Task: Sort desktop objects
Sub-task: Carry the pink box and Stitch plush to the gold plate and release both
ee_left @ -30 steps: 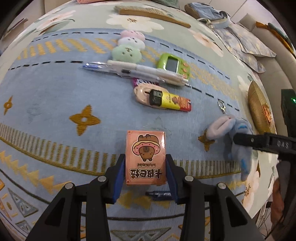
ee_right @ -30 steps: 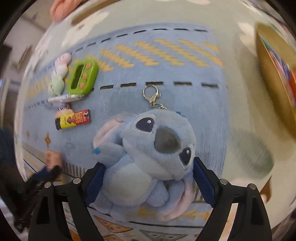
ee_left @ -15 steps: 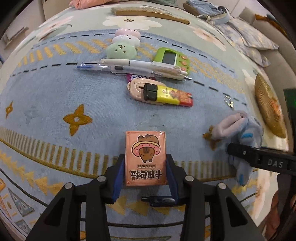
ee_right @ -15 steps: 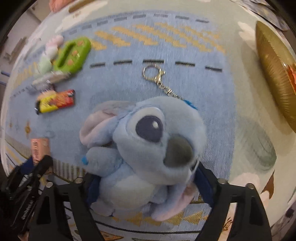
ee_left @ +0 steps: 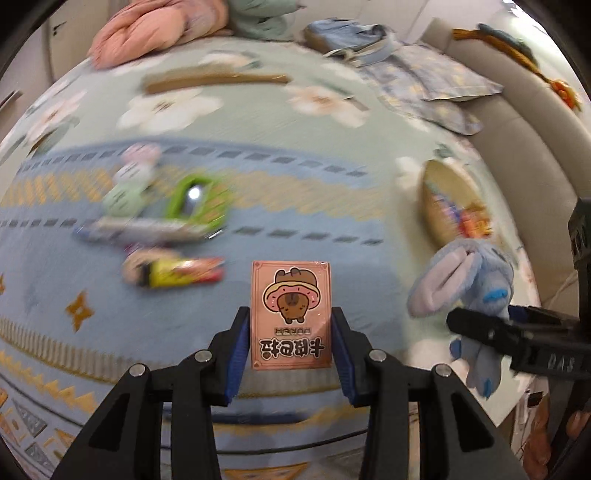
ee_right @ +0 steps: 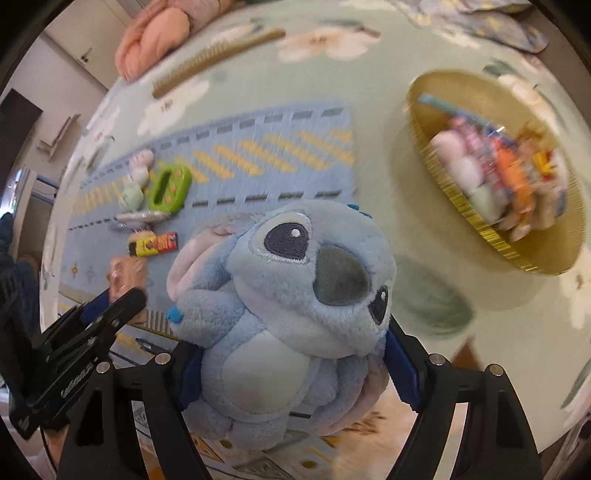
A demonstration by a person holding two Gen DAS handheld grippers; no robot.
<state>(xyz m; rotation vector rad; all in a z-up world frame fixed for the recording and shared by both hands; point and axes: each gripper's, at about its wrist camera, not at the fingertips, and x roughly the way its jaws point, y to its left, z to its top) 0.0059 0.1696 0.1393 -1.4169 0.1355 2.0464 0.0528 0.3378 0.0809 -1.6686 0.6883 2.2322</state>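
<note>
My left gripper (ee_left: pixel 290 319) is shut on a pink card pack (ee_left: pixel 290 295) with a cartoon bear, held clear above the blue mat (ee_left: pixel 295 206). Between the pads of my right gripper (ee_right: pixel 291 363) sits a blue plush toy (ee_right: pixel 295 266), gripped by its body and lifted off the mat. In the left wrist view the plush (ee_left: pixel 465 273) hangs at the right. The right wrist view shows the left gripper (ee_right: pixel 99 314) with the card pack (ee_right: pixel 123 275) at the lower left. A gold basket (ee_right: pixel 465 88) with several small items stands to the upper right.
On the mat lie a green timer (ee_left: pixel 192 199), pens (ee_left: pixel 147 227), a yellow-red item (ee_left: pixel 184 273) and a string of pastel plush balls (ee_left: pixel 129 173). Farther back are a wooden comb (ee_left: pixel 214 79), pink cloth (ee_left: pixel 155 26) and folded blue clothes (ee_left: pixel 424 77).
Both grippers have risen and moved right, carrying the card pack and the plush off the mat. The gold basket has come further into both views.
</note>
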